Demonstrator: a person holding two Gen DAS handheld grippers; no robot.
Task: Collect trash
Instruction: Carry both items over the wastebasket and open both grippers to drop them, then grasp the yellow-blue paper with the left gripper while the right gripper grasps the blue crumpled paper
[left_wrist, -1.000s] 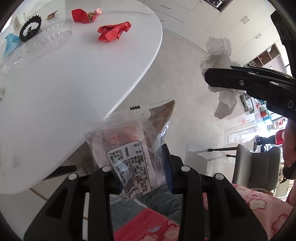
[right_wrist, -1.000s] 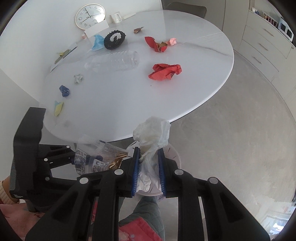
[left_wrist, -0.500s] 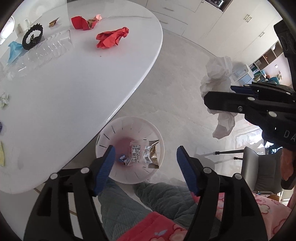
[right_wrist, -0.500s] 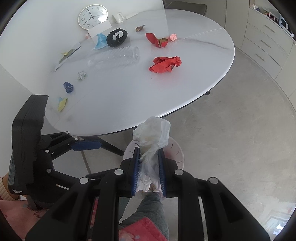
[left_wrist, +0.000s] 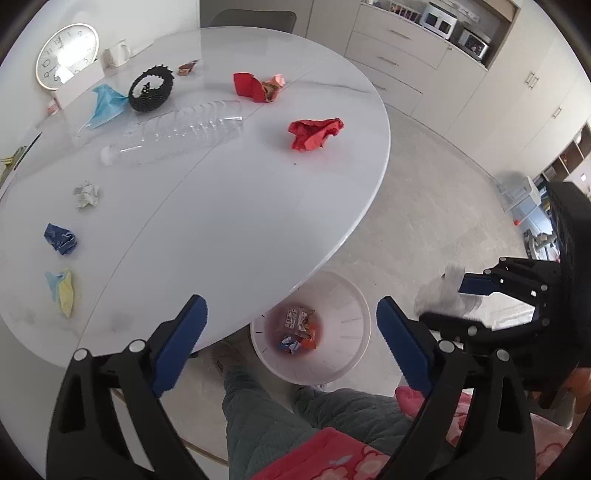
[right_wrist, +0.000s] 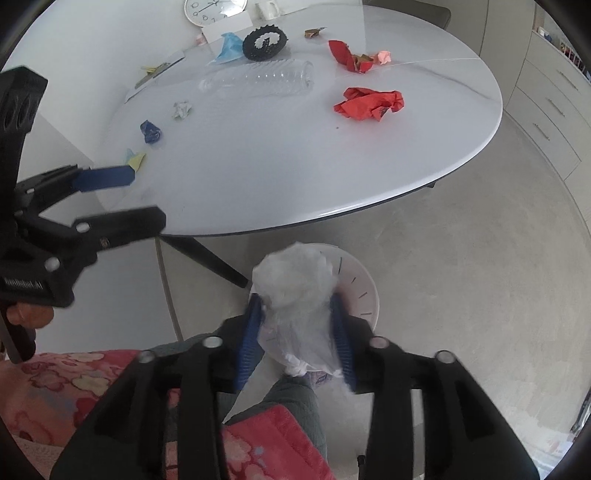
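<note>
A white bin (left_wrist: 345, 302) stands on the floor under the table edge, with snack wrappers (left_wrist: 298, 326) lying in it. My left gripper (left_wrist: 291, 325) is open and empty above it. My right gripper (right_wrist: 297, 325) has its jaws parted around a crumpled white tissue (right_wrist: 295, 291) over the bin (right_wrist: 360, 284); the tissue looks blurred. It also shows in the left wrist view (left_wrist: 441, 295). On the white table (left_wrist: 221, 206) lie a red paper wad (left_wrist: 314, 133), a clear bottle (left_wrist: 177, 131) and small scraps.
A black ring (left_wrist: 151, 88), blue wrapper (left_wrist: 105, 103), red and pink scraps (left_wrist: 258, 86), a blue wad (left_wrist: 59, 238), a white wad (left_wrist: 86, 194) and a yellow scrap (left_wrist: 62, 291) lie on the table. A clock (left_wrist: 66, 55) leans at the back. My legs (left_wrist: 295, 413) are below.
My left gripper opened and dropped the snack bag into the bin, then rose and turned toward the table. My right gripper's jaws have widened around the tissue over the bin.
</note>
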